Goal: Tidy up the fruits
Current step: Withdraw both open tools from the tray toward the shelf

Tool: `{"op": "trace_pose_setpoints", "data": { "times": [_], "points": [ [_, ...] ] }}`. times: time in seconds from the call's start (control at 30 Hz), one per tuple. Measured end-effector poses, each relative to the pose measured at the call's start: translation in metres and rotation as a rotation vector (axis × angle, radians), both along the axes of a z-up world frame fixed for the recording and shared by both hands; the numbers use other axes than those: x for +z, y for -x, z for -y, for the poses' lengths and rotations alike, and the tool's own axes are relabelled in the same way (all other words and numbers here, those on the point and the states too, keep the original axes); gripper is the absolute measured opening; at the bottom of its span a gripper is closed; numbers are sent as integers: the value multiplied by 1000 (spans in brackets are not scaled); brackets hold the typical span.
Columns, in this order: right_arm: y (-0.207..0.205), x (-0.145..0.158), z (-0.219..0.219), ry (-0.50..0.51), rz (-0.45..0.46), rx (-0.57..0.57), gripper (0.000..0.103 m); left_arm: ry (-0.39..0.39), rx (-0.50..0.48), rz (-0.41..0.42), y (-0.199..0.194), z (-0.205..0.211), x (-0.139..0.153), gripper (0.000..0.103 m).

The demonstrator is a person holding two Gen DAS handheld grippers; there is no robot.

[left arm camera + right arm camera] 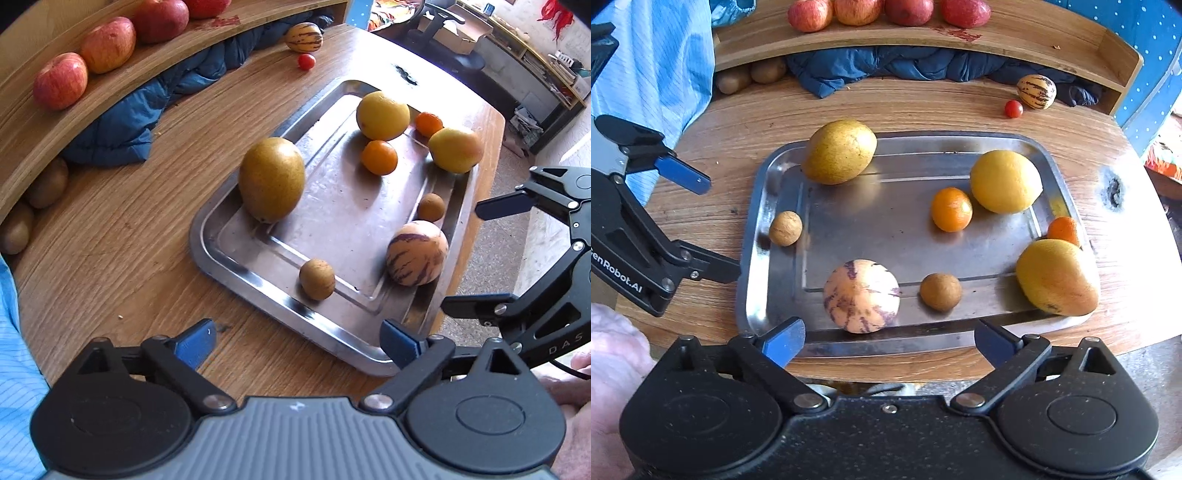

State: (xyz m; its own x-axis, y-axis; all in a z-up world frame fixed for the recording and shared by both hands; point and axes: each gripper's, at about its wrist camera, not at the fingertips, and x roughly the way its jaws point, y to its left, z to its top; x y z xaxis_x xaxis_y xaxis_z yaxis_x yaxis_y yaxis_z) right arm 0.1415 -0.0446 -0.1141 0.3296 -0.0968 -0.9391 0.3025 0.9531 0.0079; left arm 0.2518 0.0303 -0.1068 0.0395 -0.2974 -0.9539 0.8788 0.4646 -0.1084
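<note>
A steel tray [229,266] [753,206] lies on the wooden table and holds several fruits. Among them are a green-brown mango [271,179] [840,151], a yellow citrus [383,115] [1005,181], a yellow-orange mango [456,149] [1057,282], two tangerines [379,157] [951,209], a striped pepino melon [416,253] [861,295] and two small brown fruits [317,278] [940,291]. My left gripper [297,341] [701,223] hangs open over the tray's left end, nothing between its fingers. My right gripper [890,338] [487,254] stands open at the tray's near edge, just short of the pepino.
A curved wooden shelf [1015,40] at the back carries red apples [61,81] [810,14]. Below it lie a blue cloth [886,68], brown fruits [48,184], a second pepino [1036,91] and a cherry tomato [1013,109]. The table edge runs just behind the right gripper.
</note>
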Motion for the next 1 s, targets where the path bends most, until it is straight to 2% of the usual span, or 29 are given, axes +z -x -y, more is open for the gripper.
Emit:
{"op": "trace_pose_setpoints", "data": {
  "times": [0.33, 0.7, 1.0],
  "points": [
    [-5, 7, 15, 13, 20, -1, 99, -28, 47, 23, -6, 1, 2, 102],
    [-10, 15, 43, -3, 81, -55, 99, -39, 103, 73, -26, 11, 7, 102],
    [-18, 29, 81, 55, 149, -97, 100, -23, 161, 125, -51, 26, 14, 102]
  ]
}}
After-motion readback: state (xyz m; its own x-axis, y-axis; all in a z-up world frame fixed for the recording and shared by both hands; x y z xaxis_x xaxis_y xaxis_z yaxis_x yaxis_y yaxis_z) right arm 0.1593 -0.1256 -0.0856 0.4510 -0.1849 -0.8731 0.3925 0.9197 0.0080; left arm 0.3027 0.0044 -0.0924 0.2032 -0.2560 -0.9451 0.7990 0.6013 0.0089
